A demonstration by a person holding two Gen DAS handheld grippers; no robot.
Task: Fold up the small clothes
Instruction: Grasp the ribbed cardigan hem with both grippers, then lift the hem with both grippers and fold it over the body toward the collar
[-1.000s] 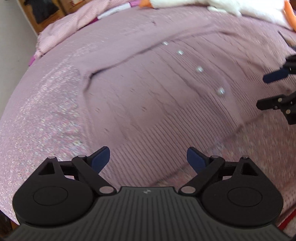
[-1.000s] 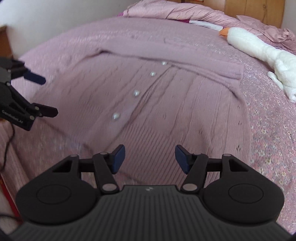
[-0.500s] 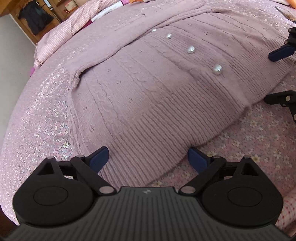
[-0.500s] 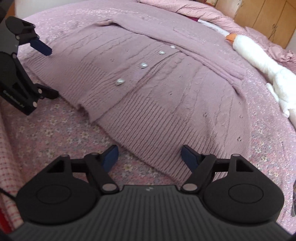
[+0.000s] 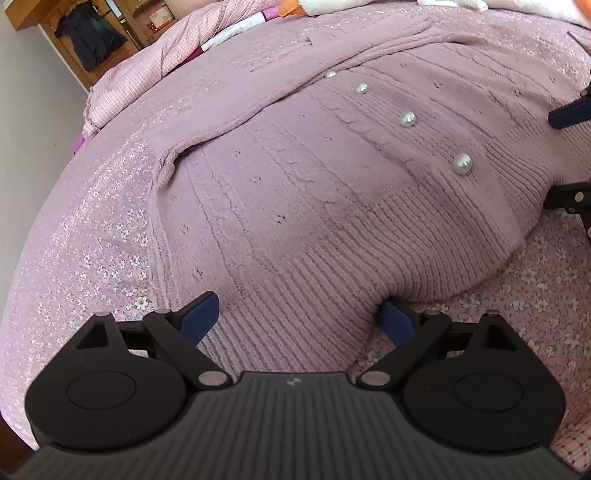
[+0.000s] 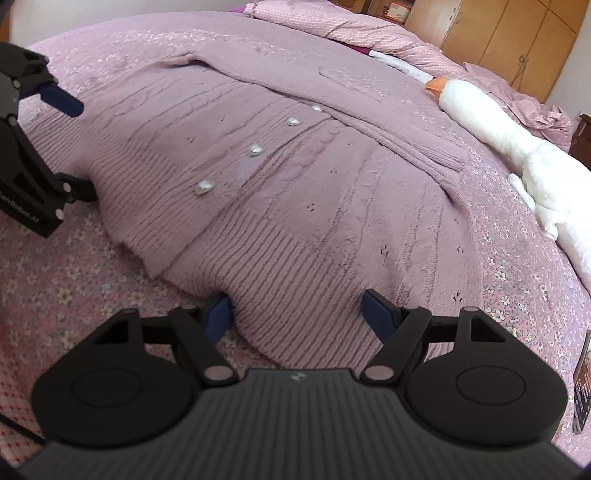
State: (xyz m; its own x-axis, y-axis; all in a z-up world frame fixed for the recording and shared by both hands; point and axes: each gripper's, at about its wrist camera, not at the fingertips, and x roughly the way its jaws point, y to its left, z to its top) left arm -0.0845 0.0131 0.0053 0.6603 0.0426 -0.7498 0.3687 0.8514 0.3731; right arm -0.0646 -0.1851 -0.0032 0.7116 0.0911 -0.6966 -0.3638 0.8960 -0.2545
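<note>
A mauve knitted cardigan (image 5: 314,206) lies spread flat, front up, on a pink floral bedspread (image 5: 74,236). Its ribbed hem is the near edge in both wrist views, and a row of four pearl buttons (image 5: 462,163) runs from the hem away toward the neckline — so the garment's length runs from the grippers toward the far side of the bed. Both sleeves are folded across its far part; one cuff (image 6: 448,157) ends near the cardigan's right edge.

The left gripper (image 5: 297,317) is tilted down at the hem, its jaws wide apart. The ribbed edge lies between the two blue pads: the left pad rests over the knit, the right pad (image 5: 397,321) sits at the hem line where the fabric bulges slightly against it. The pads do not pinch the cloth.

The right gripper (image 6: 295,314) is likewise angled down at the hem further along, jaws wide, with the ribbing between them. Its left pad (image 6: 218,315) is tucked at the edge of the hem, where the knit humps up over it; the right pad stands over the fabric. No pinch here either.

Beyond the cardigan — along the right side of the bed — lies a white plush goose (image 6: 517,155). A crumpled pink checked quilt (image 6: 351,26) sits at the far end, with wooden wardrobe doors (image 6: 498,37) behind. A phone (image 6: 583,384) lies at the right edge of the right wrist view.
</note>
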